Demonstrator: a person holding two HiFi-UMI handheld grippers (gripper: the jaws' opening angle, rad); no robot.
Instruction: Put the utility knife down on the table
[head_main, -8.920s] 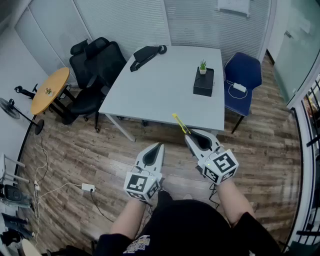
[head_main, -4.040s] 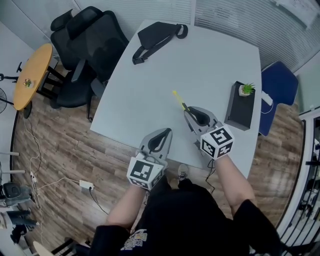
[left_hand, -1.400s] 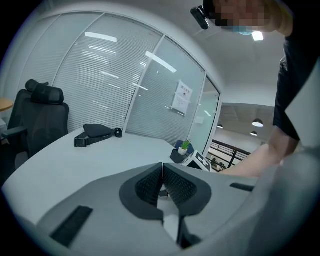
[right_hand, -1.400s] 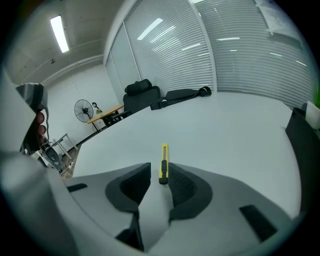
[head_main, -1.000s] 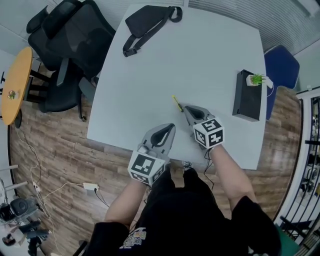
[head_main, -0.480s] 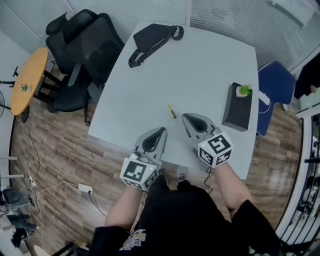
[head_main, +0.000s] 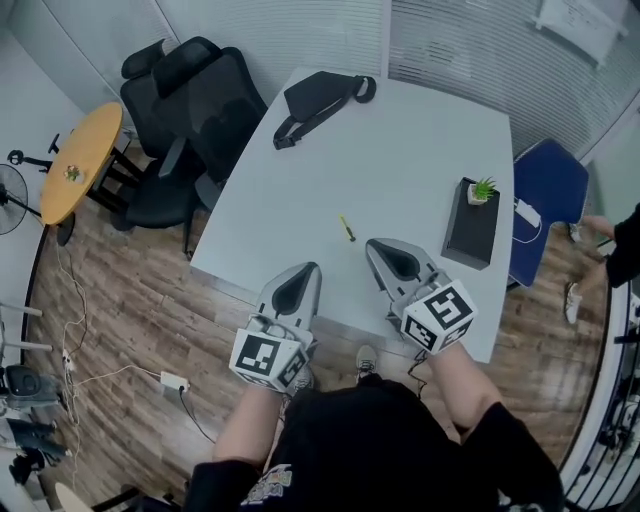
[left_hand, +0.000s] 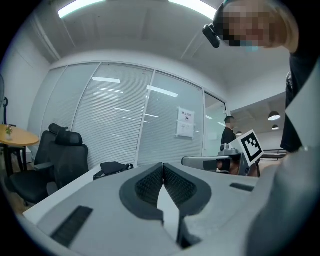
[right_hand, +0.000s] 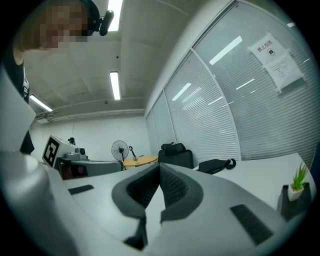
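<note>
Lying flat on the pale grey table (head_main: 420, 140), the yellow utility knife (head_main: 347, 228) appears as a thin sliver not far from the table's near edge, free of both grippers. It is judged to be light, rigid and smooth-sided, likely to skid on the slick top if nudged. It is best taken across the middle of its handle; which end carries the blade cannot be made out.

The right gripper (head_main: 373, 244) is held near the knife, on the person's side, its jaws pressed together with nothing between them. The left gripper (head_main: 312, 267) is held over the table's near edge, likewise closed and empty.

Open tabletop surrounds the knife on every side. A black sling bag (head_main: 318, 98) is laid at the far corner, and a black box (head_main: 468, 225) topped by a small potted plant (head_main: 482, 188) is stood by the right edge — both well apart from the knife. Black office chairs (head_main: 190, 110) are set to the left, a blue chair (head_main: 540, 185) to the right.
</note>
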